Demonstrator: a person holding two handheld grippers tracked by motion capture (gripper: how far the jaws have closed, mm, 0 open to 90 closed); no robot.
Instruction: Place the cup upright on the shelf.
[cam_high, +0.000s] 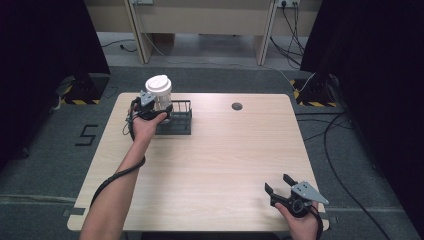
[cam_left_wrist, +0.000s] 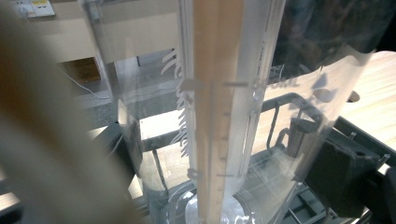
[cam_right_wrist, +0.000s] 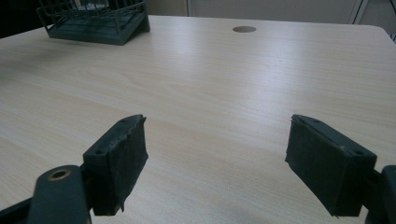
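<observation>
A clear plastic cup (cam_high: 159, 100) with a white lid (cam_high: 158, 84) stands upright at the left end of a dark wire rack (cam_high: 179, 120) on the far left of the table. My left gripper (cam_high: 154, 108) is shut on the cup's lower part. In the left gripper view the cup wall (cam_left_wrist: 224, 116) is very close, one black pad (cam_left_wrist: 343, 175) presses its side, and the rack (cam_left_wrist: 299, 205) lies under it. I cannot tell whether the cup's base rests on the rack. My right gripper (cam_high: 278, 183) (cam_right_wrist: 217, 172) hovers open and holds nothing near the front right edge.
The light wooden table (cam_high: 215, 160) has a round cable hole (cam_high: 237, 106) (cam_right_wrist: 244, 29) at its far middle. The rack (cam_right_wrist: 95, 23) sits far off in the right gripper view. Cables trail over the floor to the right of the table.
</observation>
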